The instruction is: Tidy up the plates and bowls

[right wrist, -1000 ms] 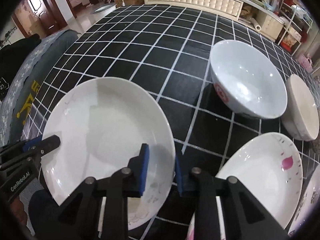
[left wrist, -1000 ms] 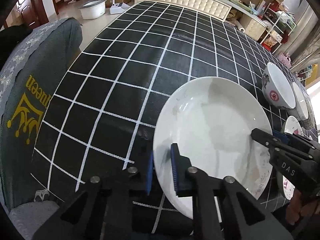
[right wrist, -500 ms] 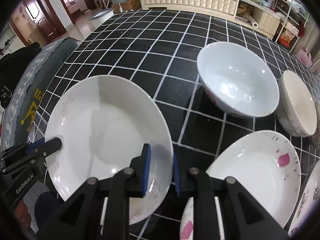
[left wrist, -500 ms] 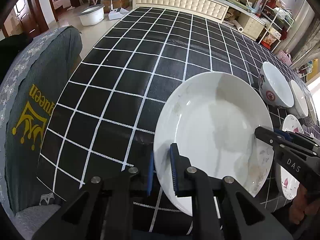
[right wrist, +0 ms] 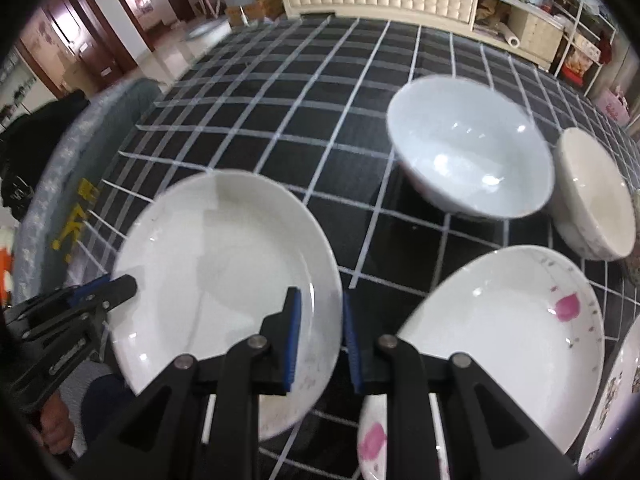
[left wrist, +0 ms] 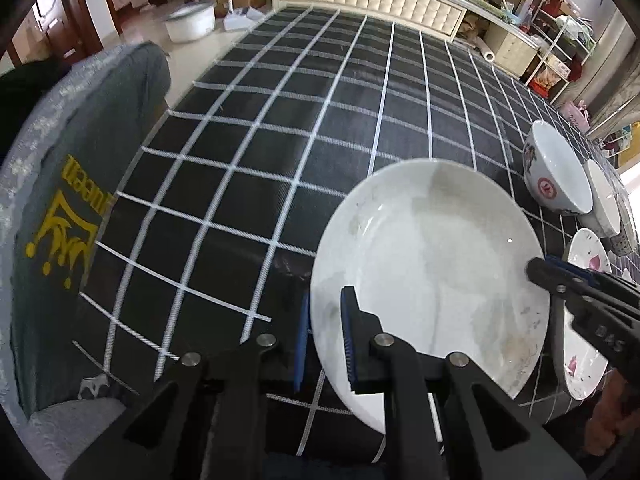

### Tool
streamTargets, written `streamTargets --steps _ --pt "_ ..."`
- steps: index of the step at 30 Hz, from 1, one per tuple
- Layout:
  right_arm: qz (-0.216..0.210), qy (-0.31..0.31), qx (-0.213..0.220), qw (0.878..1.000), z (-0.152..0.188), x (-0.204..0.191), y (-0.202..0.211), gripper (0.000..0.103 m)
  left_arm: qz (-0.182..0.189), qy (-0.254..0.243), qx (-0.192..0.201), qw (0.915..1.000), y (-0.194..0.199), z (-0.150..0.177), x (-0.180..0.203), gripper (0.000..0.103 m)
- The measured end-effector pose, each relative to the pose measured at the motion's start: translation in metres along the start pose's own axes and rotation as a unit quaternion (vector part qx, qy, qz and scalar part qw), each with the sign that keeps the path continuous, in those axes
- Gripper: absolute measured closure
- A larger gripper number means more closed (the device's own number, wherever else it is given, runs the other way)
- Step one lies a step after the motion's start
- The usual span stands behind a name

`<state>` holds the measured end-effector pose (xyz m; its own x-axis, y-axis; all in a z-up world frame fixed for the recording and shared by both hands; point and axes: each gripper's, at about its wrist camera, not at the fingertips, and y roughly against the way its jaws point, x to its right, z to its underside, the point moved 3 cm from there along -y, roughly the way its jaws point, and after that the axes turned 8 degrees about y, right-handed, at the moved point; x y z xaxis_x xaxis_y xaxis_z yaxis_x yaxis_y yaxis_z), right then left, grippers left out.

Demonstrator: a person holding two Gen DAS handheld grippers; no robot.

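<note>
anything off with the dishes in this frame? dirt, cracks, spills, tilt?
The plain white plate, gripped at opposite rims by the left gripper and right gripper, carries faint brownish smudges near its lower right rim. It sits tilted. No cracks or spills visible.

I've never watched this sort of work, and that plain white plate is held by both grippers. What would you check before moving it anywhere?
1. Left gripper clamped on the plain white plate: ok, its pads pinch the near-left rim.
2. Right gripper clamped on the opposite rim: ok, rim sits between its pads.
3. Plate clear of the checked tablecloth: cannot tell; it looks lifted, tilted.
4. Pink-flowered plate free to stack onto: ok, nothing lies in it.
5. Room beside the white bowl and cream bowl: ok, both stand farther back.
6. Plate's underside clean: cannot tell, hidden.
</note>
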<state>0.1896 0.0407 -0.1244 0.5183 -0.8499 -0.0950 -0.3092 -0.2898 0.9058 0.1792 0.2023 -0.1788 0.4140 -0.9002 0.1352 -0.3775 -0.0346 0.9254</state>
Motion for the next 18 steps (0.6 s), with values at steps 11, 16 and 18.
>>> streamTargets --steps 11,16,18 --pt "0.012 -0.039 0.039 0.998 0.03 0.046 0.053 0.078 0.036 -0.027 0.04 0.9982 0.057 0.014 0.05 0.089" --pt "0.015 -0.053 0.044 0.998 0.048 0.07 0.068 0.078 0.071 -0.067 0.036 0.9946 0.063 0.031 0.094 0.089" --pt "0.017 -0.061 0.042 0.997 0.056 0.081 0.071 0.078 0.097 -0.085 0.033 0.991 0.067 0.039 0.114 0.089"
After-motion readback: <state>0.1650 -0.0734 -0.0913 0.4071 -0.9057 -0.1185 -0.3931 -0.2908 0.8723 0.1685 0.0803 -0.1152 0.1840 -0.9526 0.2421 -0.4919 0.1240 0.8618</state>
